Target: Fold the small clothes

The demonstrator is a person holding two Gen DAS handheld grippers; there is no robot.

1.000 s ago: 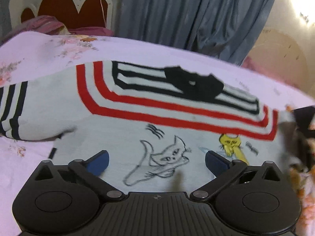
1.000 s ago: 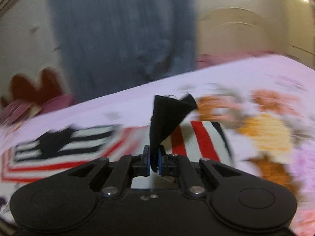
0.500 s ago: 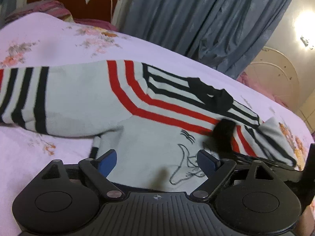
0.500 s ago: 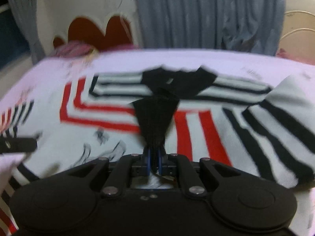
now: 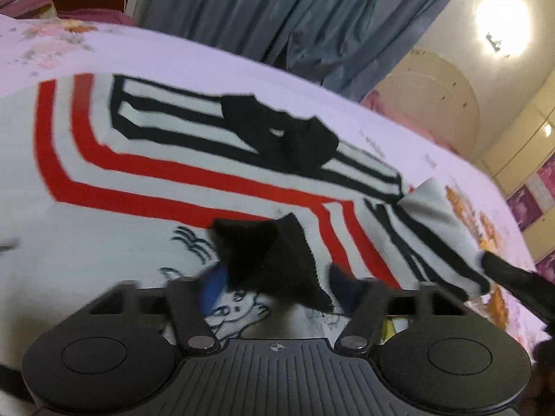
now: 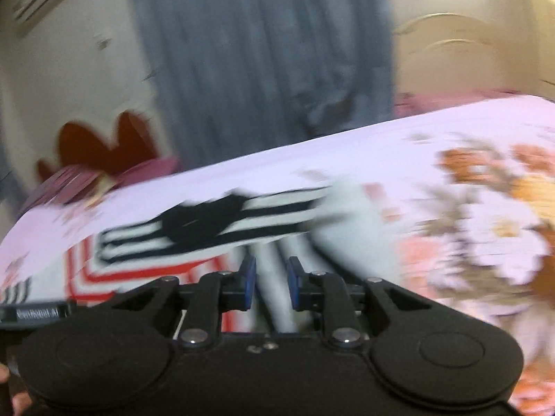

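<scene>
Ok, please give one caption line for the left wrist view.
Left tool closing around the black cuff of a folded-in sleeve on the striped sweater.

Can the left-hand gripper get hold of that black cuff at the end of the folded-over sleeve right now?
Probably yes. The black knitted cuff of the folded striped sleeve already lies between the closing blue pads of the left gripper, on the white cat-print sweater. Nothing blocks it, though the pads do not seem to press yet.
</scene>
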